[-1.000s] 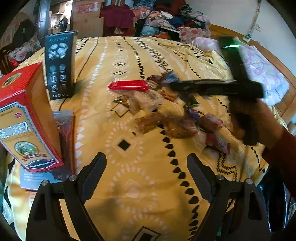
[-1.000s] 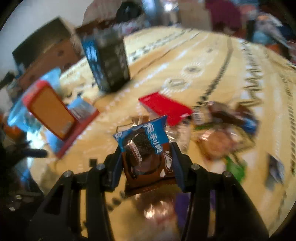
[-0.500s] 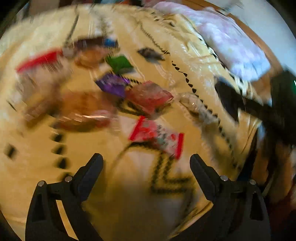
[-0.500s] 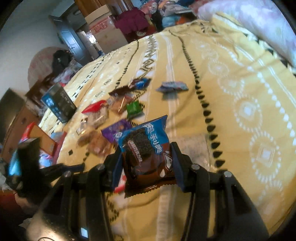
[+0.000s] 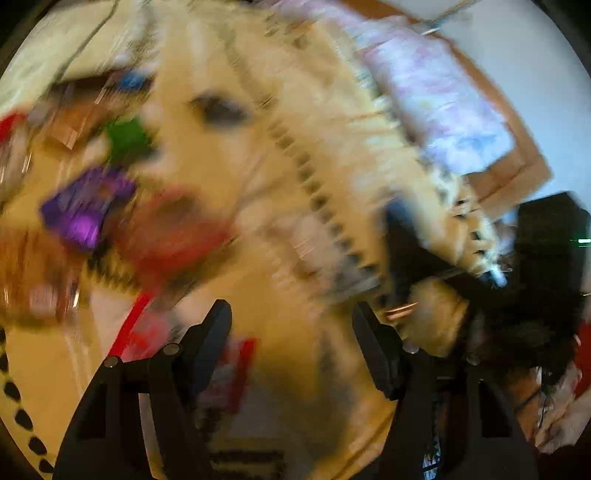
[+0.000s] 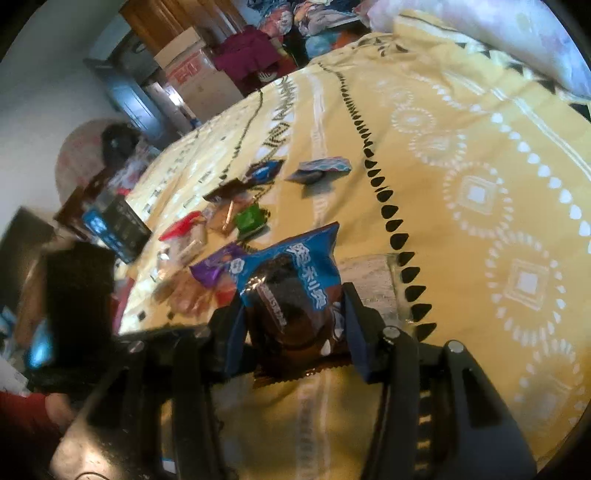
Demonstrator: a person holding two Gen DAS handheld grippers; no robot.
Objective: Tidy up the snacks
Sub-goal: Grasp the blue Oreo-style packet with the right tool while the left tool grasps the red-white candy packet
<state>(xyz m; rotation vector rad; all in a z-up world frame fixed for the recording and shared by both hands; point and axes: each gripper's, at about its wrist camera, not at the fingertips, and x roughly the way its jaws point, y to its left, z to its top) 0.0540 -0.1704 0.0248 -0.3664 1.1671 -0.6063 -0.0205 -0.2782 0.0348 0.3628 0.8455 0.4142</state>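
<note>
The surface is a bed (image 6: 480,155) under a yellow cover printed with white circles, squares and rows of black teardrop marks. A pale floral pillow (image 6: 498,33) lies along its far right edge, and beyond the head end the room holds piled clothes (image 6: 295,18), a cardboard box (image 6: 192,74) and a grey door (image 6: 125,88).

The right tool (image 6: 291,317) is clamped on a blue cookie packet (image 6: 291,280), its two fingers pressed against the packet's sides, held just above the cover. Ahead and to its left the snacks (image 6: 221,229) lie scattered in a loose heap: a purple packet (image 6: 214,269), a green one (image 6: 251,218), a red one (image 6: 181,225), and several brown and clear wrappers touching or overlapping. Two blue packets sit a little apart: one (image 6: 264,171) at the heap's far end, another (image 6: 321,168) alone just beside the teardrop row. A dark box (image 6: 118,225) stands at the bed's left edge.

To the right of the teardrop row the cover is wide and bare of packets, running up to the pillow.

The left view is badly smeared (motion blur throughout). The left tool (image 5: 291,328) stands open, nothing between its fingers, above the cover near a red-and-white packet (image 5: 236,365) whose details cannot be made out. The purple, green and red blurs sit upper left; the right tool shows as a dark shape at the bed's right edge.
</note>
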